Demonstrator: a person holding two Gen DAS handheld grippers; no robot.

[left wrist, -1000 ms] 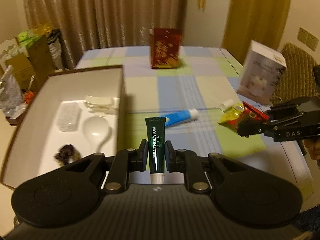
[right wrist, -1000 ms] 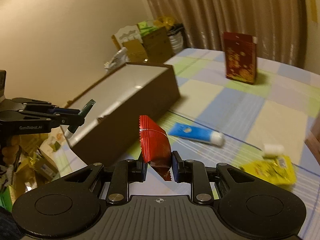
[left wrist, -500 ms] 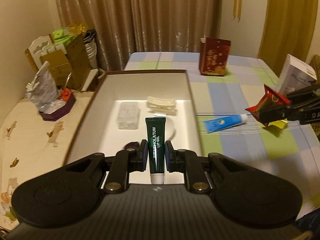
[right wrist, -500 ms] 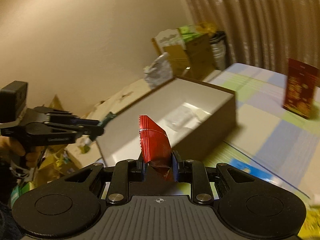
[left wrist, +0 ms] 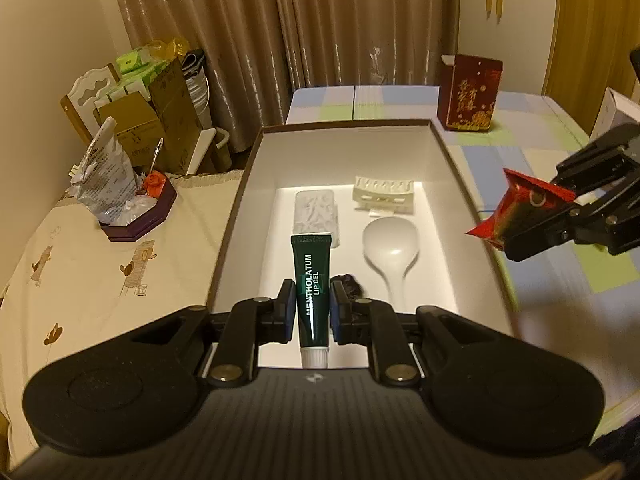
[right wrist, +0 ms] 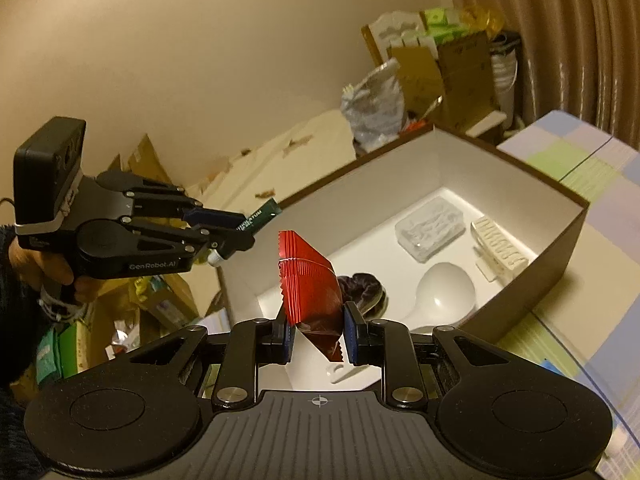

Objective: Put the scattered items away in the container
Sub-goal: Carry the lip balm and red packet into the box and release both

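Above the open box [left wrist: 444, 148] on the checked desk [left wrist: 560, 280], the left tongs [left wrist: 311, 310] clamp a dark green lip gel tube [left wrist: 313, 292], while the right tongs [right wrist: 317, 338] grip a red foil packet [right wrist: 310, 280]; a white spoon [left wrist: 390, 250] lies inside.

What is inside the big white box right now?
Inside the box lie a white spoon, a clear plastic case, a cream clip and a dark crumpled thing. The near corner is hidden behind the hand-held gripper.
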